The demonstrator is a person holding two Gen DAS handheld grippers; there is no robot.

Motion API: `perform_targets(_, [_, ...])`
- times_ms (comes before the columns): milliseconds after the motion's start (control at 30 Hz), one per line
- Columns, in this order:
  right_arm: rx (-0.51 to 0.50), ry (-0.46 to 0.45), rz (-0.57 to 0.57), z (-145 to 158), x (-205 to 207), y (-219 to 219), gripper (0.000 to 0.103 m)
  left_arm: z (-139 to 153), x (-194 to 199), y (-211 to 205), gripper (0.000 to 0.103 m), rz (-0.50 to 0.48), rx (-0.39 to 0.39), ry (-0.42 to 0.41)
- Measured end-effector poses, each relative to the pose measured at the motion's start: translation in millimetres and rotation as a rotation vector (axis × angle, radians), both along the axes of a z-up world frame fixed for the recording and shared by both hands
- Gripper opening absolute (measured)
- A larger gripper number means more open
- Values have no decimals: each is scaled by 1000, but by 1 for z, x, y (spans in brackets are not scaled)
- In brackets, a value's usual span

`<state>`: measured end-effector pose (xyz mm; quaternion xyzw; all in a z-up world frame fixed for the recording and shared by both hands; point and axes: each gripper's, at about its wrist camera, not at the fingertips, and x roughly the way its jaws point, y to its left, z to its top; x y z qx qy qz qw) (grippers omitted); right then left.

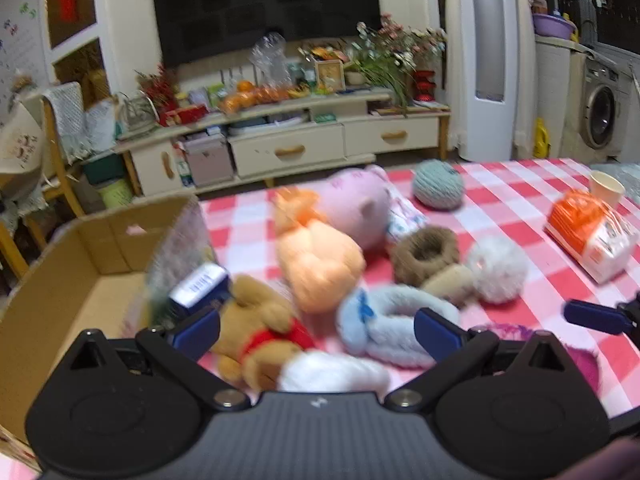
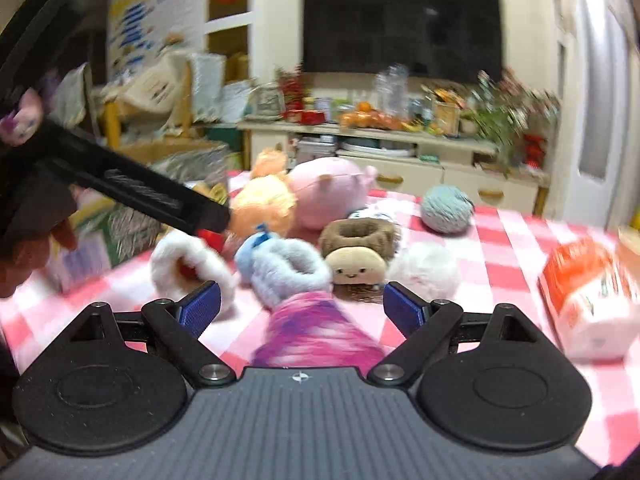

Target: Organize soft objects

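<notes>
1. Plush toys (image 1: 320,264) are lying heaped mid-frame on the checked tablecloth (image 1: 520,208), beside the cardboard box (image 1: 60,300) at left.
2. Left gripper (image 1: 316,330) is gaping, empty, over the bear (image 1: 260,328).
3. Right gripper (image 2: 300,308) is spreading wide around a pink-purple toy (image 2: 316,332).

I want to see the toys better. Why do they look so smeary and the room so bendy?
Left wrist view: motion blur smears the bear and the orange plush; the fisheye lens bends the cardboard box. Right wrist view: blurrier still, the tissue pack streaked.
</notes>
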<state>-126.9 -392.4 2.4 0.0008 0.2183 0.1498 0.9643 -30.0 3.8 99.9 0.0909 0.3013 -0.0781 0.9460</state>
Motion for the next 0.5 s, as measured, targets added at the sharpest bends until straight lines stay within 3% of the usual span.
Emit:
perform_targets(100, [81, 29, -73, -2, 8, -12, 103, 11, -1, 12, 102, 25, 13, -47])
perform_targets(333, [246, 113, -263, 0, 24, -27, 103, 25, -3, 51, 102, 105, -83, -70])
perform_targets(500, [244, 123, -292, 8, 18, -10, 103, 33, -3, 77, 102, 150, -132, -68])
